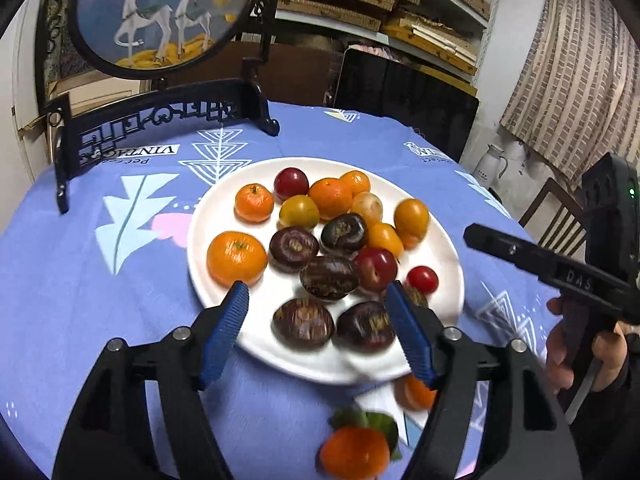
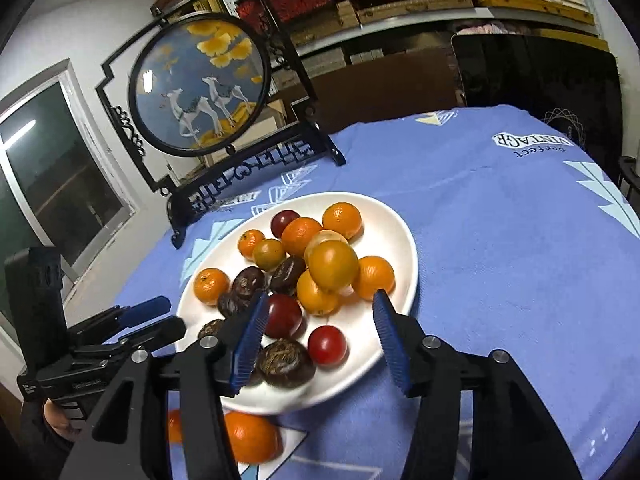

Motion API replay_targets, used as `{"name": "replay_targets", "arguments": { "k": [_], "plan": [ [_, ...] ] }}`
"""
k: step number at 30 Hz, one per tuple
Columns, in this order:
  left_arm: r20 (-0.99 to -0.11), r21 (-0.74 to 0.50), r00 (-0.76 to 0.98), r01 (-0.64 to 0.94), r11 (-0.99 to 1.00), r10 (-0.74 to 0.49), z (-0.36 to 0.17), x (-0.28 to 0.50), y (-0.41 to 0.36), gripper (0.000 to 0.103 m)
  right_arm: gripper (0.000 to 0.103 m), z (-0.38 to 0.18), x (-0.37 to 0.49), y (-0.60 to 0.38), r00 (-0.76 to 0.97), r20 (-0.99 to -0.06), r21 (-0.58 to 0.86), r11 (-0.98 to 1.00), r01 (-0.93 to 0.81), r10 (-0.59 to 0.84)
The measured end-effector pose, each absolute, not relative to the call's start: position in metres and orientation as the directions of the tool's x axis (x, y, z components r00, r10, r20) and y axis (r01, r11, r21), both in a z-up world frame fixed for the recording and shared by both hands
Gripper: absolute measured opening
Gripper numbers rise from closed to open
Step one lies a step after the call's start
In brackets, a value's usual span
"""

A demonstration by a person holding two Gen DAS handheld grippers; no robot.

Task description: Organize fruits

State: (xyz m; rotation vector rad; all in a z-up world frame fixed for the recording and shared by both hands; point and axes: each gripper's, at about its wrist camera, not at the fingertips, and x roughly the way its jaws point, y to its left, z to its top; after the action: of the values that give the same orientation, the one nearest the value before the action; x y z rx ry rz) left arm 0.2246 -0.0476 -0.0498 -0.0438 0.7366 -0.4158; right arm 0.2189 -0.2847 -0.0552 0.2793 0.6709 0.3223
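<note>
Fruit plate on the counter, both hand-held grippers held apart above its near rim.

Left wrist view: we record the left hand-held gripper (image 1: pixel 318 300) with its blue pads spread and nothing between them, over the near edge of a white plate (image 1: pixel 212 216) on the counter (image 1: pixel 80 280), which is covered in blue cloth. The plate carries mandarins (image 1: pixel 236 258), dark water chestnuts (image 1: pixel 303 323), red plums (image 1: pixel 376 269) and yellow-orange fruits (image 1: pixel 411 220). A leafy mandarin (image 1: pixel 354 452) lies off the plate, near the camera. Right wrist view: we note the right hand-held gripper (image 2: pixel 320 306) likewise parted and empty above the plate (image 2: pixel 400 240); one loose mandarin (image 2: pixel 252 436) sits on the cloth just below the rim. A round deer screen (image 2: pixel 200 88) stands behind.
</note>
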Motion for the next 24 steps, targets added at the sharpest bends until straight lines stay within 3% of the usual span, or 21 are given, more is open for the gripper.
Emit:
{"name": "replay_targets", "arguments": {
  "k": [3, 8, 13, 17, 22, 24],
  "plan": [
    [-0.652, -0.190, 0.648, 0.365, 0.911, -0.395, -0.055, 0.205, -0.040, 0.069, 0.062, -0.053, 0.204, -0.290, 0.759, -0.545, 0.332, 0.923, -0.194, 0.356],
    [-0.693, -0.197, 0.592, 0.392, 0.898, -0.411, -0.070, 0.178, -0.039, 0.070, 0.063, -0.066, 0.195, -0.300, 0.742, -0.584, 0.342, 0.929, -0.143, 0.329],
    [-0.747, -0.107, 0.561, 0.430, 0.897, -0.358, -0.086, 0.156, -0.057, 0.070, 0.064, -0.069, 0.183, -0.291, 0.749, -0.594, 0.289, 0.947, -0.142, 0.293],
    [-0.803, -0.099, 0.507, 0.406, 0.908, -0.314, -0.102, 0.163, -0.060, 0.071, 0.074, -0.071, 0.177, -0.290, 0.751, -0.596, 0.284, 0.949, -0.135, 0.285],
    [-0.803, -0.086, 0.513, 0.404, 0.911, -0.303, -0.103, 0.164, -0.061, 0.070, 0.077, -0.075, 0.174, -0.293, 0.744, -0.602, 0.298, 0.946, -0.127, 0.289],
    [-0.794, -0.100, 0.519, 0.400, 0.911, -0.315, -0.101, 0.164, -0.058, 0.040, 0.077, -0.075, 0.175, -0.293, 0.742, -0.605, 0.296, 0.947, -0.126, 0.288]
  ]
}}
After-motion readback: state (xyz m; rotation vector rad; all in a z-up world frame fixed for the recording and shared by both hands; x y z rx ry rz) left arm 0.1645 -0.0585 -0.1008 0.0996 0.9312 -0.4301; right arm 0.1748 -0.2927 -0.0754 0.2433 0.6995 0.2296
